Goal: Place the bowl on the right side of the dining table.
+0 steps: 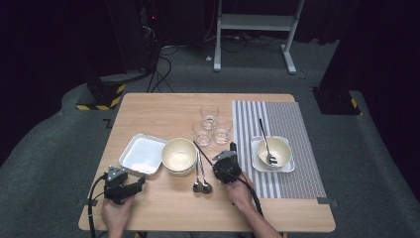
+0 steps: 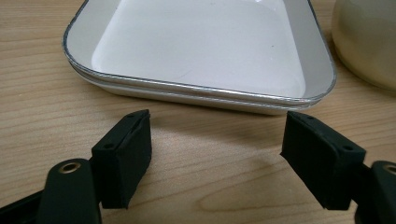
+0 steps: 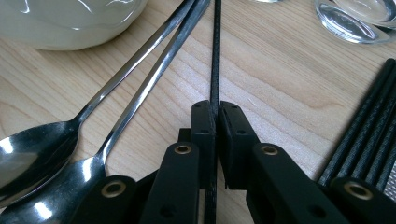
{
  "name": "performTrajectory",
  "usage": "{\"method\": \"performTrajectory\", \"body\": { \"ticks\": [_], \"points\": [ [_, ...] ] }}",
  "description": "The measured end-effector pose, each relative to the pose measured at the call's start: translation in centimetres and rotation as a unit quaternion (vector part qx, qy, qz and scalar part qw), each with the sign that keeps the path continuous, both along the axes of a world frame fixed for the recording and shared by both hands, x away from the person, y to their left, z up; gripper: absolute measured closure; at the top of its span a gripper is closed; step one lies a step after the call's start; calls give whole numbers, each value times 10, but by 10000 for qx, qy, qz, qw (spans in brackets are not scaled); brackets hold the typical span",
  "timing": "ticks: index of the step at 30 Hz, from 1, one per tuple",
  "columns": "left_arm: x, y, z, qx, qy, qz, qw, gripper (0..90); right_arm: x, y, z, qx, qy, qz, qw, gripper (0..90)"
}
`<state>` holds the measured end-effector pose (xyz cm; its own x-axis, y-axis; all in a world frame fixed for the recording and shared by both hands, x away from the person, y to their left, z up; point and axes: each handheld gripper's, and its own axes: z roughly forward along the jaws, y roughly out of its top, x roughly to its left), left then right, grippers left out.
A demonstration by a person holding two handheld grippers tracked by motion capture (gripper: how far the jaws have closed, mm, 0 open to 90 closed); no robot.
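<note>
Pinched between the right gripper's point(image 3: 215, 140) pads, a thin black chopstick point(image 3: 215, 56) runs forward over the table point(image 3: 280, 88), two spoons point(image 3: 116, 107) lying just to its left, more black chopsticks point(image 3: 369, 135) to its right. The hold is narrow and on a slick rod, so I judge it could swivel or slip when lifted, its tip striking the spoons, the cream bowl point(image 3: 70, 23) or a glass point(image 3: 350, 18) beyond. Left gripper point(image 2: 217, 154) hovers with jaws spread, holding nothing, near the white tray point(image 2: 205, 93).
</note>
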<state>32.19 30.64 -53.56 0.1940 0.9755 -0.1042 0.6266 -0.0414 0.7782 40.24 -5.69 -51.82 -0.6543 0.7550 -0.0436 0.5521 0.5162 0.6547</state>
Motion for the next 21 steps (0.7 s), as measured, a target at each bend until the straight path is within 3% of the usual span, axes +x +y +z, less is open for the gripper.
{"method": "performTrajectory", "body": {
  "ticks": [21],
  "points": [
    [0, 0, 0, 9, 1, -3, 10000, 243, 0, -3, -1, 145, 42, -11, 9999, 860]
  ]
}}
